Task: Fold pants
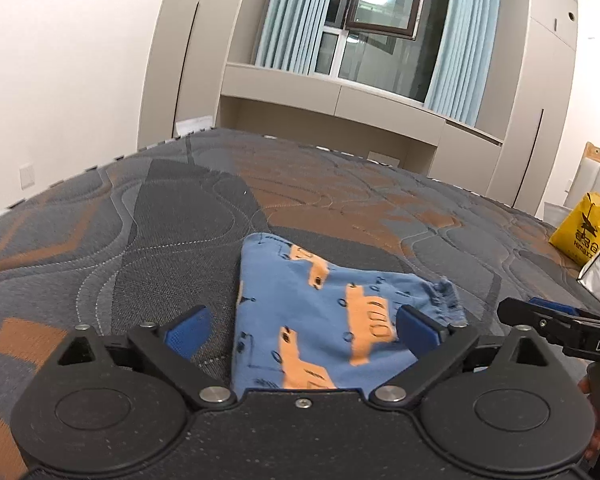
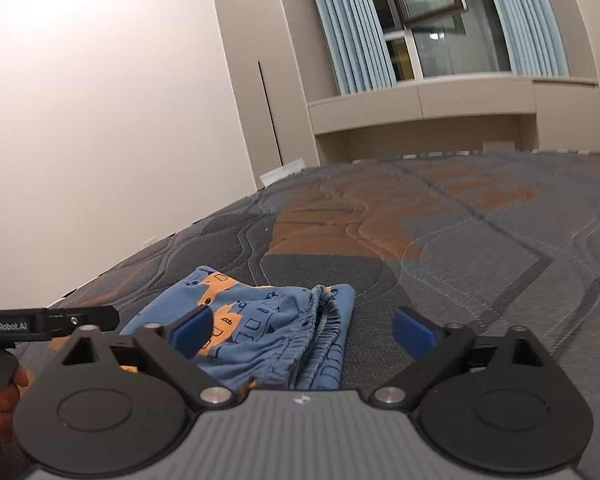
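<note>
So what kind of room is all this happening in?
Most likely a bedroom: the pants lie on a bare quilted mattress, with built-in wardrobes and a curtained window behind it.

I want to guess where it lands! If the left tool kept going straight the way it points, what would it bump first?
Most likely the blue pants. The left tool is open and tilts downward over them on the mattress. Depth is hard to judge, so it might only skim the cloth.

My left gripper (image 1: 300,330) and right gripper (image 2: 304,330) both stand with jaws spread wide, gripping nothing, side by side and angled slightly down.
</note>
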A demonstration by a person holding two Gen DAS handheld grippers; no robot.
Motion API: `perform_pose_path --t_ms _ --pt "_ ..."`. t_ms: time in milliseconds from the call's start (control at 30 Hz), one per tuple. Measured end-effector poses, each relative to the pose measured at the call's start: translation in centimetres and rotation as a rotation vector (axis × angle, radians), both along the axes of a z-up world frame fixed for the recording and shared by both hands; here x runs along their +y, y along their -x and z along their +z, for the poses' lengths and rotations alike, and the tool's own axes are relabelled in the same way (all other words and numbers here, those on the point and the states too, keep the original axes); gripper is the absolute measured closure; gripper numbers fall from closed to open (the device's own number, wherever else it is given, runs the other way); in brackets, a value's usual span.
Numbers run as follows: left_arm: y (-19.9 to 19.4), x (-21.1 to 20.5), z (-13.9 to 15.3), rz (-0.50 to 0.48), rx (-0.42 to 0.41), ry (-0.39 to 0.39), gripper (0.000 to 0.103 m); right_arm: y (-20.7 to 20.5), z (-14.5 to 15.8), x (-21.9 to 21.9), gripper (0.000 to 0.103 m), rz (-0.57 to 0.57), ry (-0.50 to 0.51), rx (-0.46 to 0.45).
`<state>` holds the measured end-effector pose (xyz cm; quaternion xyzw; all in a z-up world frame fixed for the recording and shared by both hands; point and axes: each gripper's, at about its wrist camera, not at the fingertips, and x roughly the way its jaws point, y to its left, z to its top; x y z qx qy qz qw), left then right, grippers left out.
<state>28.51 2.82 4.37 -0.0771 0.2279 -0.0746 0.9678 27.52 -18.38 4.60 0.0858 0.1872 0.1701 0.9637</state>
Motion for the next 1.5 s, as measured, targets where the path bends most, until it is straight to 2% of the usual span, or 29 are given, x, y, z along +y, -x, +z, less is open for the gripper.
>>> perform_pose_path --t_ms 67,300,567,800,967,1267,1500 --pt "1.3 -0.8 0.2 -0.004 -0.011 -0.016 0.001 1.1 0.2 -0.2 0.0 -0.004 0.011 -0.015" --pt "5.7 -2.7 0.4 0.012 -0.047 -0.04 0.001 5.5 0.8 -0.9 0.0 -0.027 0.056 -0.057" --pt "10.7 -3.1 -0.2 0.066 -0.075 -0.055 0.001 10.9 0.1 -1.8 0.0 -0.091 0.094 -0.074" --pt "14.7 -2.4 -1.3 0.08 -0.067 -0.079 0.001 15.6 -0.5 -1.8 0.0 -0.13 0.101 -0.096" --pt "16.8 -1.8 -2.0 0.078 -0.047 -0.09 0.001 18.4 -0.6 -1.0 0.0 -0.162 0.107 -0.124" --pt "20.0 -0.3 -2.5 0.082 -0.076 -0.061 0.001 22.6 -0.7 0.8 0.0 -0.202 0.133 -0.163" --pt "21.5 0.5 -3.8 0.098 -0.089 -0.069 0.001 24.9 -2.6 1.5 0.0 -0.237 0.112 -0.174"
